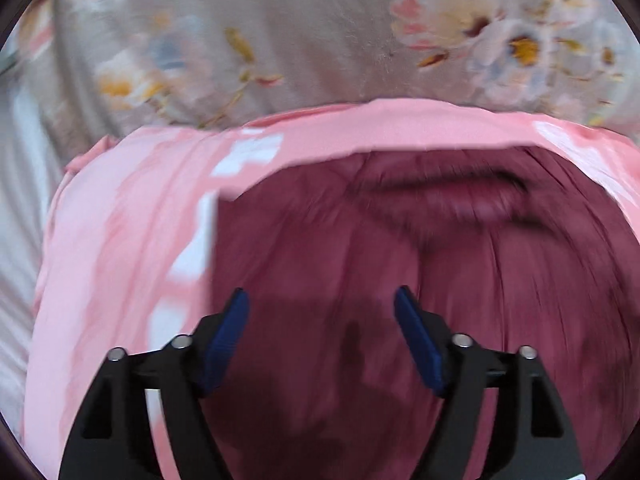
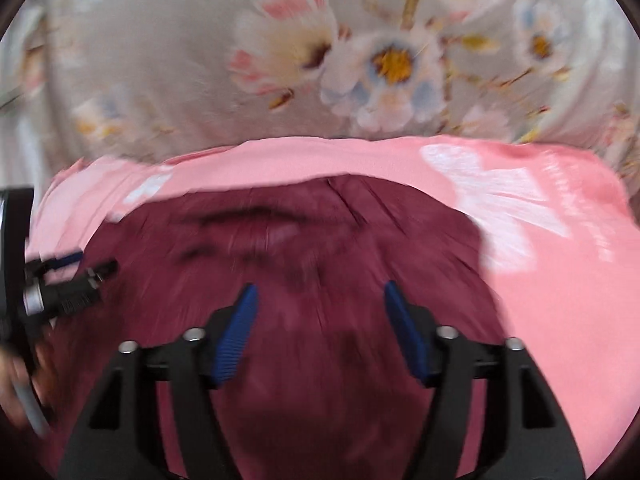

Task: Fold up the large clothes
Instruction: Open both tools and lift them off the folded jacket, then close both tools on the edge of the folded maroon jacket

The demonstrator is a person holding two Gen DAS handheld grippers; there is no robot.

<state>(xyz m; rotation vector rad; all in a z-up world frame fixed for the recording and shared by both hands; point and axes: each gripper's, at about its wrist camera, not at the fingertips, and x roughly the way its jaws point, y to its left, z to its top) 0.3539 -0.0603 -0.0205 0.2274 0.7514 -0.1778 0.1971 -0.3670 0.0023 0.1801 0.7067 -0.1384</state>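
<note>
A dark maroon garment (image 1: pixel 360 248) lies on top of a pink garment with white print (image 1: pixel 120 220), both spread on a floral bedsheet. My left gripper (image 1: pixel 322 300) hovers open over the maroon cloth, holding nothing. In the right wrist view the maroon garment (image 2: pixel 320 248) fills the middle, with the pink garment (image 2: pixel 560 260) showing around its far and right sides. My right gripper (image 2: pixel 320 296) is open and empty above the maroon cloth. The left gripper's body (image 2: pixel 52 284) shows at the left edge of the right wrist view. Both views are motion-blurred.
The grey bedsheet with pink, white and yellow flowers (image 1: pixel 280 32) stretches beyond the garments' far edge, and it also shows in the right wrist view (image 2: pixel 200 60). A paler striped part of the bedding (image 1: pixel 20 200) lies at the left.
</note>
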